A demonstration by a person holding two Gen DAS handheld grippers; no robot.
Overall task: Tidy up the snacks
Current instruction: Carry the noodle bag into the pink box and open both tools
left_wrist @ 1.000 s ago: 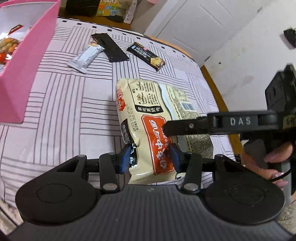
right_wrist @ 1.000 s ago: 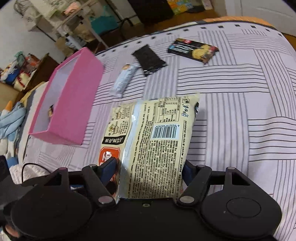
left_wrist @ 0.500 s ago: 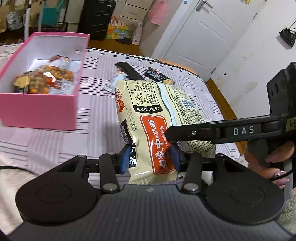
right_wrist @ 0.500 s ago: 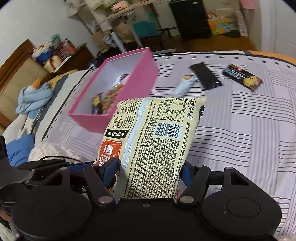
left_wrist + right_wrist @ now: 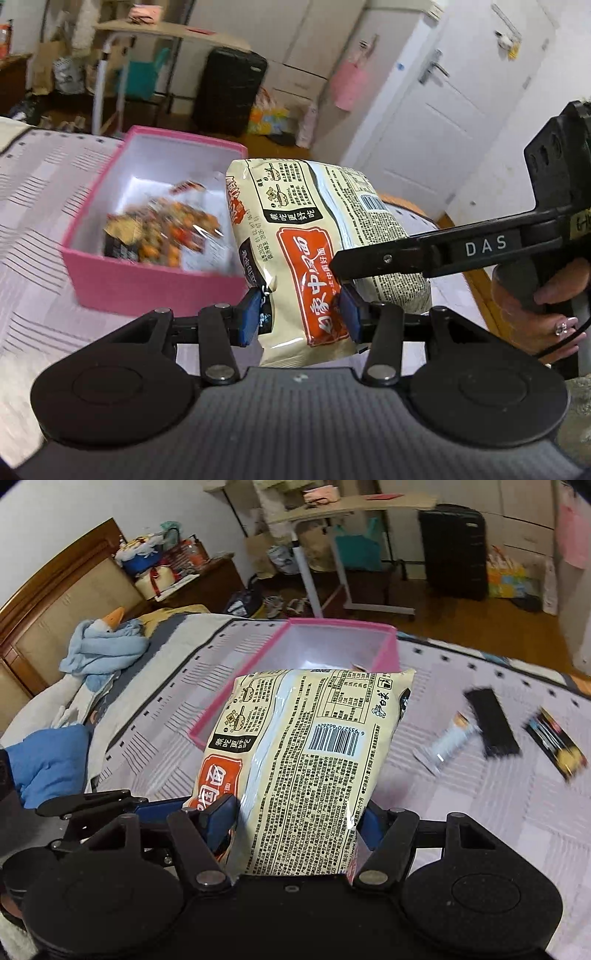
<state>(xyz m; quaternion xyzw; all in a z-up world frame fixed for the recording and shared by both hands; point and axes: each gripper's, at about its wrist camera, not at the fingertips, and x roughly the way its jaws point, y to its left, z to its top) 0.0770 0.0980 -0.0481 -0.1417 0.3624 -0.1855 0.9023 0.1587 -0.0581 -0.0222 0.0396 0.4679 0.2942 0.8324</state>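
Both grippers are shut on one cream and orange instant-noodle pack, held in the air above the bed. My left gripper pinches its lower end. My right gripper pinches the same end from the side; its finger crosses the left wrist view. The pack hangs just in front of the pink box, which holds an orange snack bag. In the right wrist view the pack hides most of the box.
On the striped bedspread to the right lie a silver bar, a black packet and a dark snack bar. A blue towel and clothes lie at the bed's left. A desk and black suitcase stand beyond.
Both grippers have lifted the noodle pack off the bed and carried it left toward the pink box, which now sits directly behind it.
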